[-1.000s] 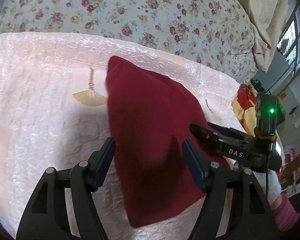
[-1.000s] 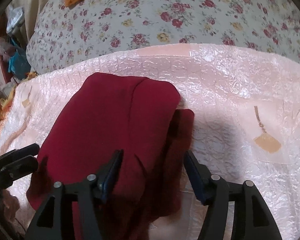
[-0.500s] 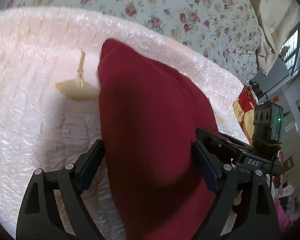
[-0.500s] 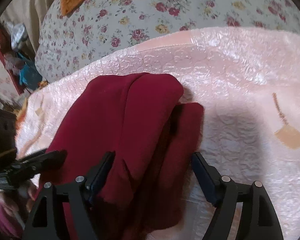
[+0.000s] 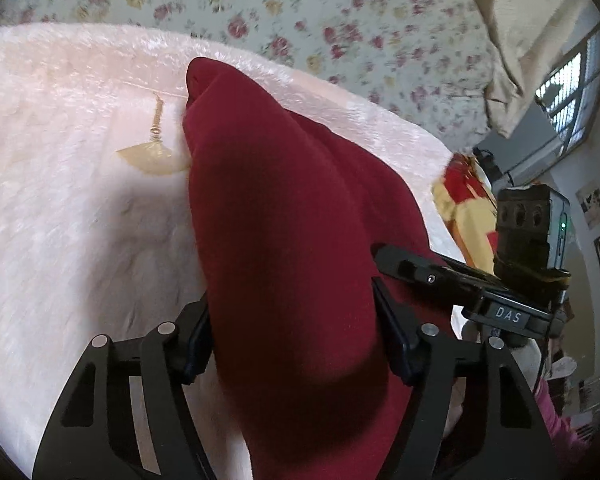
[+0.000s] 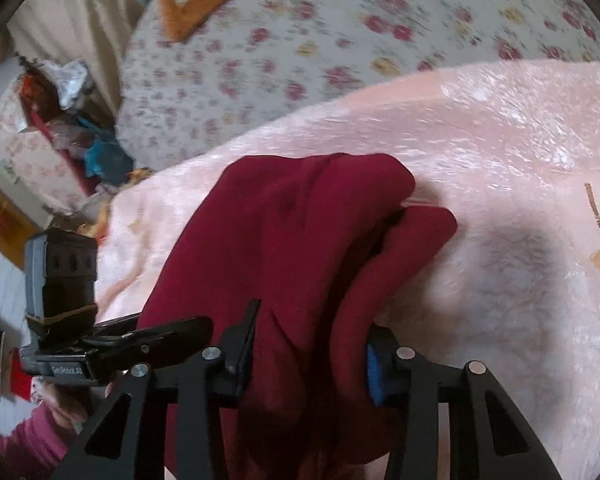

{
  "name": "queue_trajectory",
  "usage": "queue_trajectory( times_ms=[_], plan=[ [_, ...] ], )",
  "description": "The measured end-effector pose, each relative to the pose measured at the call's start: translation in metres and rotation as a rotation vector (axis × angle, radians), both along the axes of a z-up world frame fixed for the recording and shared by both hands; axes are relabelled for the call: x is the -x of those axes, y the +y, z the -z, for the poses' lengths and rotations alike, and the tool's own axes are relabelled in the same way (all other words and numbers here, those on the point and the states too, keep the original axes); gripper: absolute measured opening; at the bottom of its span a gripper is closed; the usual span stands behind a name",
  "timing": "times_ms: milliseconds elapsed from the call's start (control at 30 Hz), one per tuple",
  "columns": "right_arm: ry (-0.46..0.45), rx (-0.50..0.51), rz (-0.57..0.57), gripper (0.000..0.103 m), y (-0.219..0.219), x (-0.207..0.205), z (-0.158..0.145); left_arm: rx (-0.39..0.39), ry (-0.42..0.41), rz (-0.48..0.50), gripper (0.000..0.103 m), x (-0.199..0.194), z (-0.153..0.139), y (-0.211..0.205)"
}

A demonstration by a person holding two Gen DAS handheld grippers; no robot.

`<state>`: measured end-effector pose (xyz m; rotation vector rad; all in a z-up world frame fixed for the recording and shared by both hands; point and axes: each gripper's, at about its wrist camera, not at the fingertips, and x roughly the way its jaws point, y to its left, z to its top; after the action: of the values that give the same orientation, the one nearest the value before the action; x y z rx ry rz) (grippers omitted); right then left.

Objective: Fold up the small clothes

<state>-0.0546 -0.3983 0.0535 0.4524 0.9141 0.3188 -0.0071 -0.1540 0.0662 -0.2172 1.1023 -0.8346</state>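
Left wrist: the left gripper fingers pinch the red cloth, which runs ahead over the pink quilt.

Right wrist: the right gripper clamps bunched cloth; uneven pulling could undo the fold.

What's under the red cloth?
The pink blanket lies under the red cloth, showing all around it. A gold fan picture peeks out beside its edge. Anything beneath the cloth's middle is covered.

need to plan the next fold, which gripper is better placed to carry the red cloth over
Neither clearly: left gripper and right gripper each have the red garment bunched between their fingers on the pink blanket. A two-handed lift looks likeliest.
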Motion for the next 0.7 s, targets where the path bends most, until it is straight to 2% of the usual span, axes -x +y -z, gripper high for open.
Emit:
queue_trajectory(
  times_ms=[100,167,233,300,367,400,533,600,700],
  plan=[
    [-0.006,-0.001,-0.063,0.042,0.023,0.03,-0.015,-0.037,-0.017,0.001,0.07,0.035,-0.012,0.02],
    [0.002,-0.001,-0.088,0.042,0.035,0.046,-0.017,-0.07,-0.009,-0.012,0.07,0.056,-0.008,0.033],
    [0.018,0.021,-0.112,0.042,0.049,0.06,-0.012,-0.139,0.012,-0.033,0.07,0.072,0.007,0.038],
    [0.059,0.084,-0.124,0.044,0.066,0.069,0.004,-0.198,-0.003,-0.059,0.071,0.08,0.02,0.04],
    [0.071,0.135,-0.103,0.052,0.072,0.075,0.014,-0.184,-0.032,-0.095,0.074,0.087,0.02,0.045],
    [0.057,0.136,-0.088,0.052,0.072,0.08,0.012,-0.194,-0.044,-0.111,0.075,0.09,0.017,0.046],
    [0.018,0.171,-0.056,0.053,0.068,0.098,-0.01,-0.243,-0.135,-0.167,0.075,0.103,0.002,0.052],
    [-0.031,0.225,-0.057,0.053,0.073,0.111,-0.028,-0.279,-0.186,-0.187,0.075,0.109,-0.005,0.055],
    [-0.092,0.245,-0.085,0.053,0.085,0.123,-0.049,-0.308,-0.235,-0.218,0.075,0.112,-0.011,0.059]
  ],
)
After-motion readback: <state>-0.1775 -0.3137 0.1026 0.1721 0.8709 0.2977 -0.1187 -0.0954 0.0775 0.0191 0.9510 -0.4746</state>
